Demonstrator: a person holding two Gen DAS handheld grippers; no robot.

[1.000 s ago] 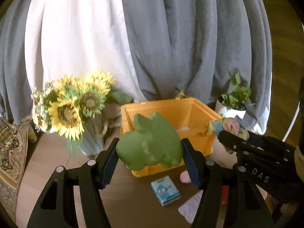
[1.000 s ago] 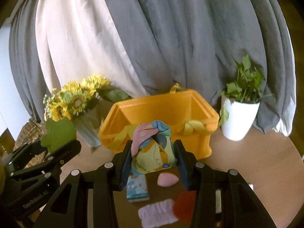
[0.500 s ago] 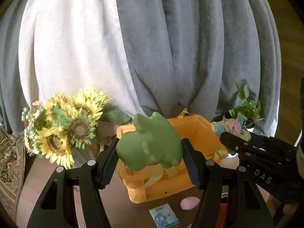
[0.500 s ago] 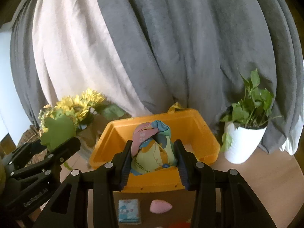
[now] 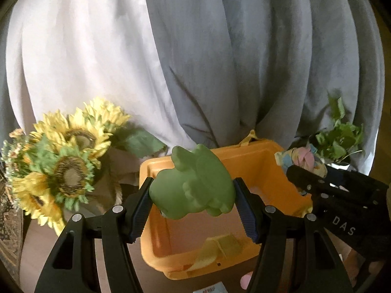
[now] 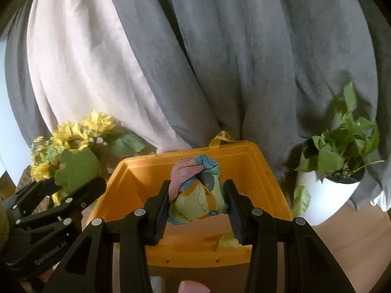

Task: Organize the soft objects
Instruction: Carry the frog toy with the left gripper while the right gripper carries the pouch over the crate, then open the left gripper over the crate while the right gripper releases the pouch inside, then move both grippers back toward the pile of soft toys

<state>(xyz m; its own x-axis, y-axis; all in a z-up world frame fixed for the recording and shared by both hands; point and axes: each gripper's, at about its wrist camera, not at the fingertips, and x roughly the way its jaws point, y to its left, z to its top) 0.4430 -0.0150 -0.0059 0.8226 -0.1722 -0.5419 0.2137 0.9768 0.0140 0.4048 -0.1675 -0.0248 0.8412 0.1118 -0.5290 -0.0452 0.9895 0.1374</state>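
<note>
My left gripper [image 5: 193, 205] is shut on a green soft toy [image 5: 193, 188] and holds it above the left part of the orange bin [image 5: 266, 171]. My right gripper [image 6: 197, 207] is shut on a pastel patterned cloth bundle [image 6: 198, 190] and holds it over the middle of the same bin [image 6: 136, 183]. The bin's inside looks mostly bare, with a yellow strap [image 5: 217, 246] at its front wall. The right gripper with the bundle [image 5: 303, 158] shows at right in the left wrist view. The left gripper with the green toy [image 6: 75, 168] shows at left in the right wrist view.
A sunflower bouquet [image 5: 63, 161] stands left of the bin. A potted plant in a white pot [image 6: 327, 190] stands to its right. Grey and white curtains [image 5: 195, 61] hang behind. A pink soft piece [image 6: 193, 288] and a small packet [image 5: 212, 289] lie on the wooden table in front of the bin.
Both grippers have risen and moved forward over the orange bin with their objects still held. The table items in front of the bin have slid nearly out of view.
</note>
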